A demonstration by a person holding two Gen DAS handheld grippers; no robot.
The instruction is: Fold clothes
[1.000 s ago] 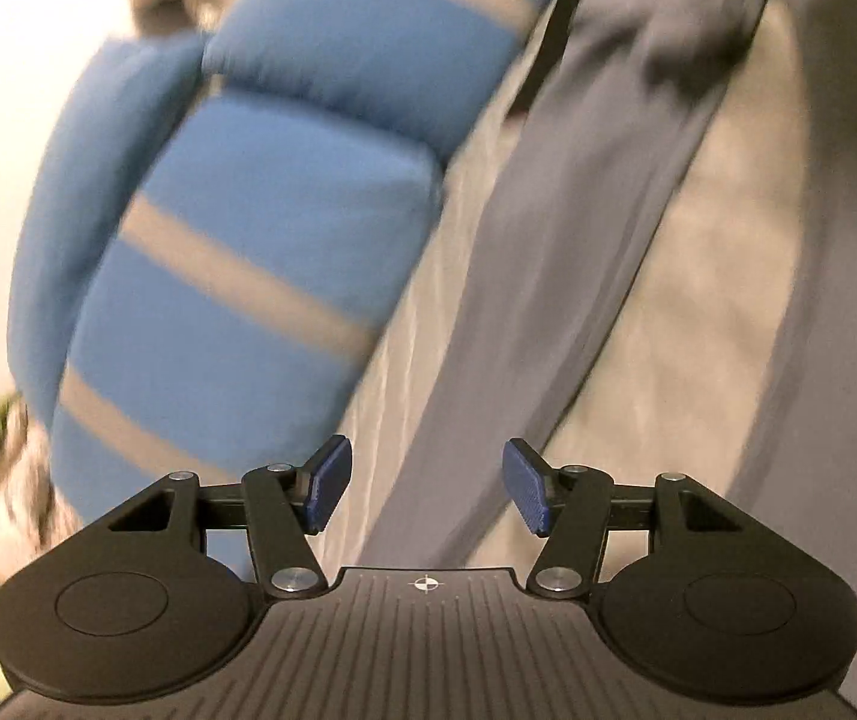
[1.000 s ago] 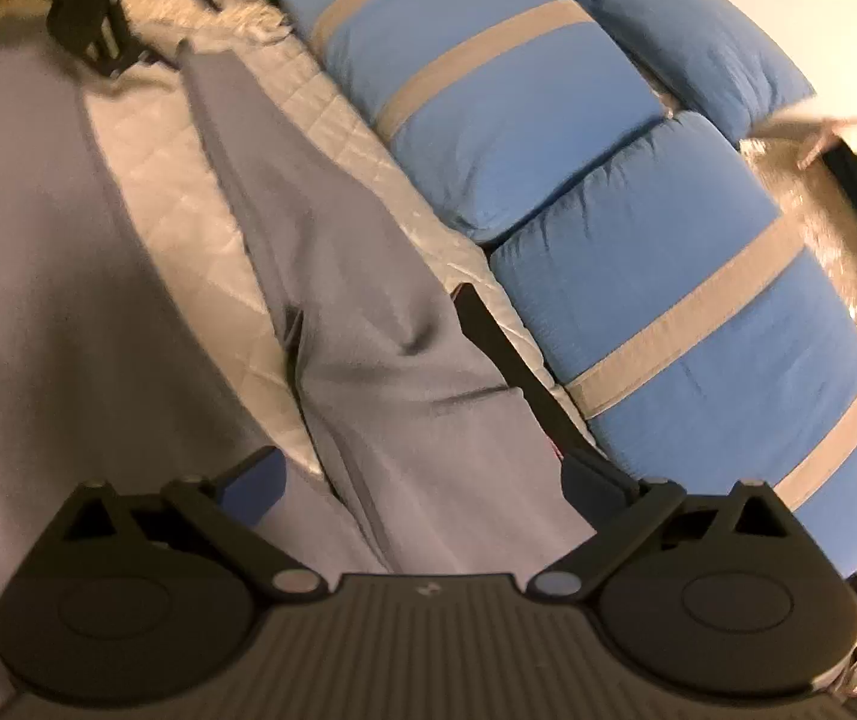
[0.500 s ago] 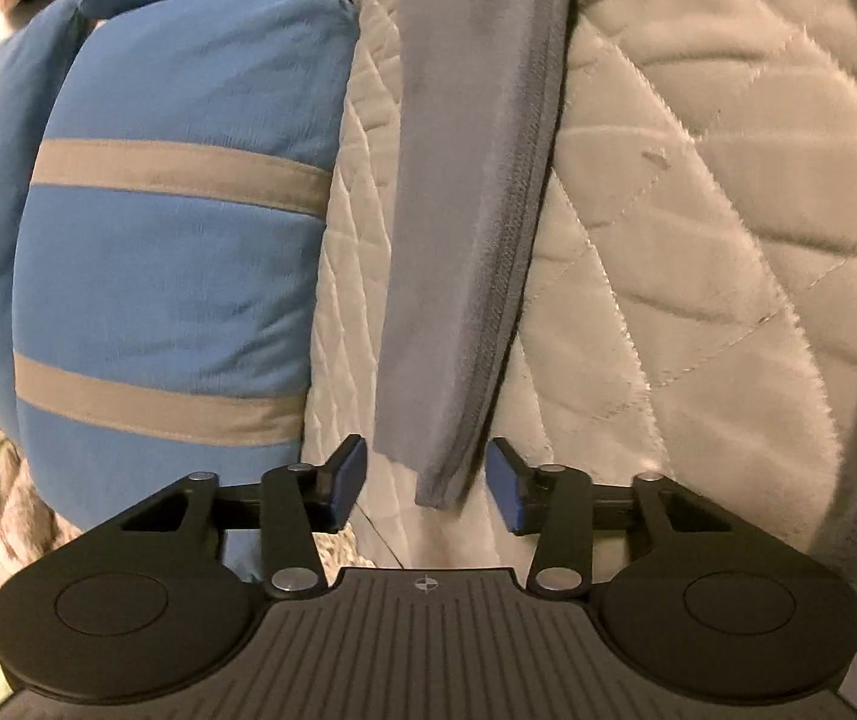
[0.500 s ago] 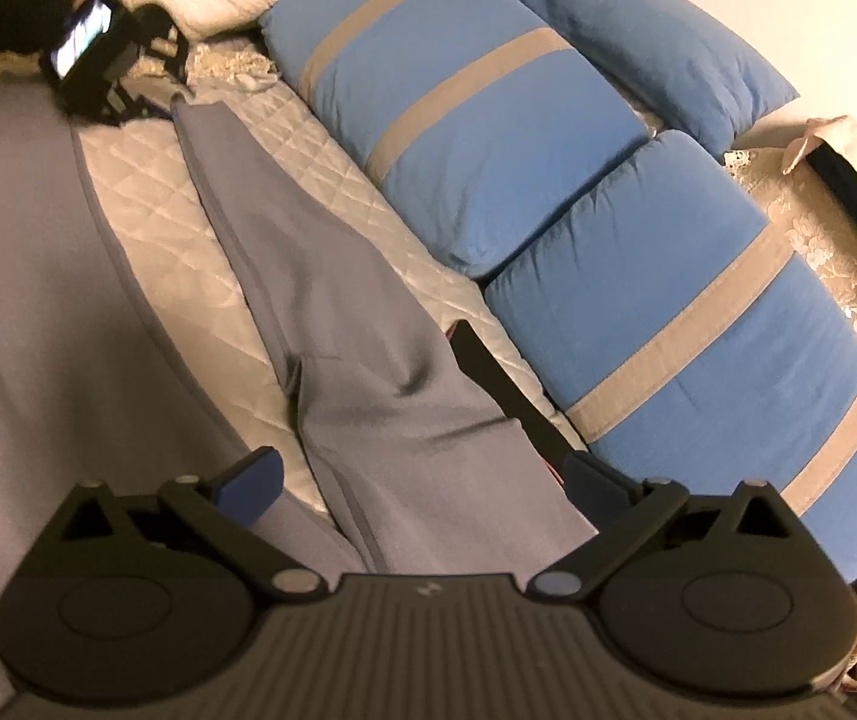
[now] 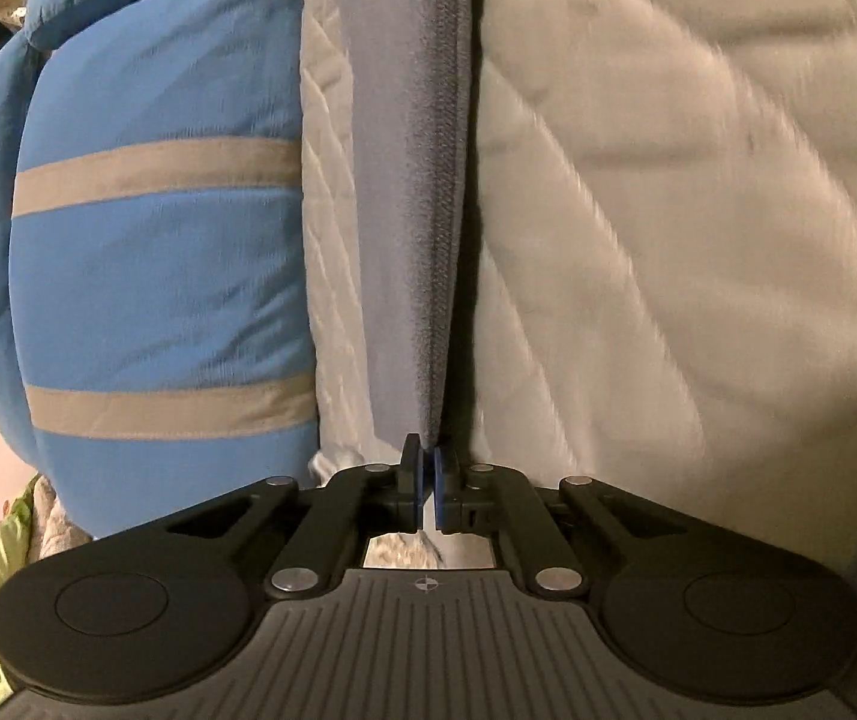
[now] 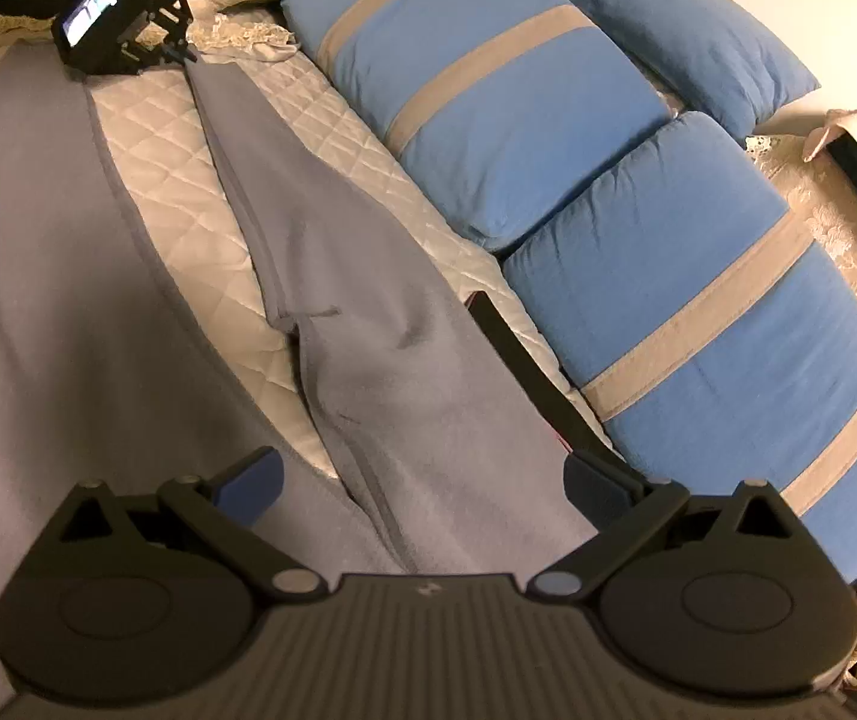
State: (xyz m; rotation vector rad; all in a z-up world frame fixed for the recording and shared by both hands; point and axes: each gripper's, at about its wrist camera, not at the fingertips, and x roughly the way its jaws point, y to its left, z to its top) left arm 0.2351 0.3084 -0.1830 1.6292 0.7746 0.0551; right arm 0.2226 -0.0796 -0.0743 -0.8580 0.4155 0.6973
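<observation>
Left tongs (image 5: 426,483) pinching grey sleeve (image 5: 410,210)

Warm, dim indoor light tints both views yellowish; the quilt (image 5: 698,240) in the left wrist view smears with motion blur; the right wrist view is sharper; fisheye bending and dark vignetting mark the corners

A grey-blue fleece garment (image 6: 404,396) is seen spread flat on the quilted cream bed (image 6: 158,192), beside the blue striped pillows. One long narrow part is stretched out away across the quilt, a seam running along it, and its far end (image 5: 428,408) is pinched between the pads of the left gripper (image 5: 426,480). A second broad panel (image 6: 38,276) is laid alongside, with bare quilt between.
</observation>
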